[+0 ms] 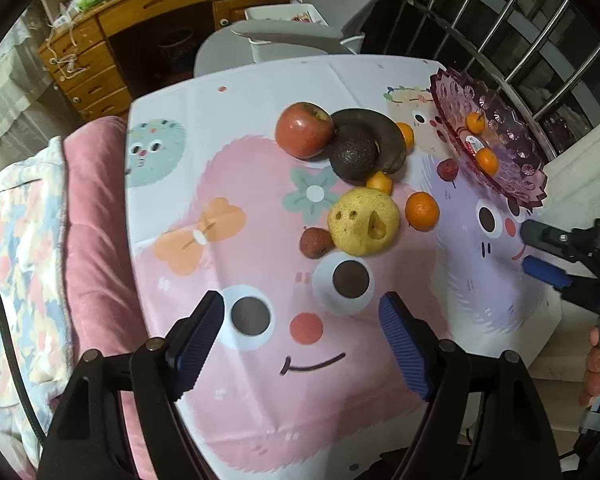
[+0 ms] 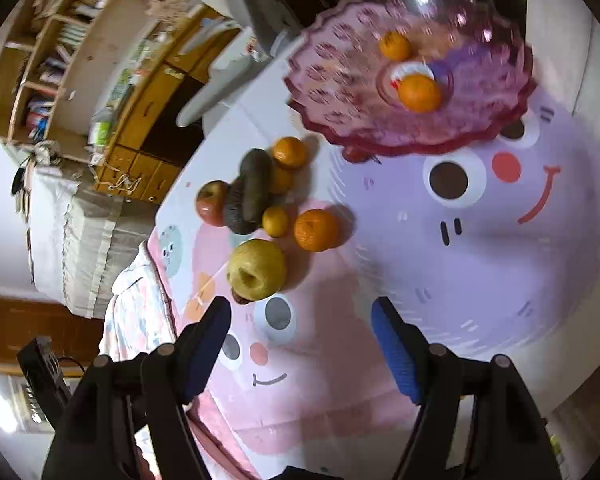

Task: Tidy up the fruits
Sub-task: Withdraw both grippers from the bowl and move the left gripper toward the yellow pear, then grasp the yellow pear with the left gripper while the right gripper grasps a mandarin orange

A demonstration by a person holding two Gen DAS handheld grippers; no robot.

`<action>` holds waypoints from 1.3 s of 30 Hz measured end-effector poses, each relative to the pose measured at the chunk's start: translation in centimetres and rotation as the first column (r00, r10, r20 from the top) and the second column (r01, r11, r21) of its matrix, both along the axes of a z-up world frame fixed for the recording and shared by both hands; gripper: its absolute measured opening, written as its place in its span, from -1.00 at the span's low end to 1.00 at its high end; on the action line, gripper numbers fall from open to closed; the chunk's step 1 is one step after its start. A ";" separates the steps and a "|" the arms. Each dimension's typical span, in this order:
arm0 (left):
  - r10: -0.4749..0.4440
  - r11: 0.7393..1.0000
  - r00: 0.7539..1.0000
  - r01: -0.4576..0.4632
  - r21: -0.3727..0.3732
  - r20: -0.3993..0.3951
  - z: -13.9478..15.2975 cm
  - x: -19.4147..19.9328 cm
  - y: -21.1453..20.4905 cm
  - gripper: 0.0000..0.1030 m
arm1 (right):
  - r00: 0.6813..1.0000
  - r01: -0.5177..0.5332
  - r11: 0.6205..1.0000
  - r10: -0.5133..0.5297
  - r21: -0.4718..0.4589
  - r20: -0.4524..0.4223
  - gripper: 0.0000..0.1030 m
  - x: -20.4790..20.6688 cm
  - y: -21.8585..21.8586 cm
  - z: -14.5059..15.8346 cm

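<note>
A pile of fruit lies on the cartoon tablecloth (image 1: 260, 400): a red apple (image 1: 305, 130), a dark avocado (image 1: 354, 157), a blackened banana (image 1: 384, 132), a yellow pear (image 1: 364, 221), a tangerine (image 1: 421, 210) and a small red lychee (image 1: 315, 242). A purple glass fruit dish (image 1: 512, 148) at the right holds two tangerines (image 2: 419, 93). My left gripper (image 1: 302, 338) hangs open over the cloth, short of the pear, with nothing between its fingers. My right gripper (image 2: 300, 342) is open and empty too, near the pear (image 2: 257, 269); it shows in the left wrist view at the right edge (image 1: 540, 252).
A small red fruit (image 1: 447, 169) lies under the dish's rim. A pink cushion and a patterned quilt (image 1: 20, 264) lie left of the table. A grey chair (image 1: 288, 36) and a wooden desk (image 1: 140, 24) stand behind. A metal railing (image 1: 532, 40) runs at the back right.
</note>
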State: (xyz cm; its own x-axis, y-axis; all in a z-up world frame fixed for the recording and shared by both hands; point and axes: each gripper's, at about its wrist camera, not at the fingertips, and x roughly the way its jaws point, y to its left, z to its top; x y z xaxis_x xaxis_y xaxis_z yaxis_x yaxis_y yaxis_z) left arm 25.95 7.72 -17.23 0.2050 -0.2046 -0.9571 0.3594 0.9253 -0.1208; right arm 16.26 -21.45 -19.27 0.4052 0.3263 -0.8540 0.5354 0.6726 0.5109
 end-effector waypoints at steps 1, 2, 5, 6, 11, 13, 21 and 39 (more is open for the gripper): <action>-0.008 1.000 1.000 0.008 0.002 -0.006 -0.5 0.4 -0.4 0.59 | 1.000 0.011 1.000 -0.011 0.015 -0.020 0.42 0.5 -0.1 -0.8; -0.017 1.000 1.000 0.017 0.008 -0.009 -0.9 0.8 -0.9 0.60 | 0.999 0.018 1.000 -0.017 0.023 -0.037 0.42 0.9 -0.1 -1.5; -0.040 0.999 0.999 0.041 0.019 -0.028 -2.5 2.0 -2.5 0.65 | 0.996 0.020 0.998 -0.016 0.053 -0.084 0.42 2.2 -0.2 -3.5; -0.046 0.999 0.998 0.047 0.025 -0.038 -3.2 2.5 -3.2 0.67 | 0.995 0.019 0.998 -0.013 0.061 -0.097 0.42 2.6 -0.3 -4.1; -0.073 0.996 0.995 0.077 0.046 -0.071 -5.6 4.0 -5.7 0.75 | 0.988 0.000 0.997 0.012 0.076 -0.157 0.42 4.6 -0.5 -6.8; -0.090 0.994 0.993 0.094 0.051 -0.082 -6.5 4.4 -6.6 0.76 | 0.985 0.000 0.997 0.014 0.076 -0.171 0.42 5.3 -0.7 -7.5; -0.118 0.989 0.987 0.127 0.075 -0.113 -9.1 5.2 -9.0 0.78 | 0.978 -0.045 0.998 0.054 0.049 -0.203 0.42 8.0 -0.4 -9.0; -0.132 0.985 0.983 0.143 0.091 -0.124 -11.8 6.8 -11.2 0.72 | 0.939 -0.195 0.981 0.183 -0.011 -0.291 0.33 11.7 0.8 -11.0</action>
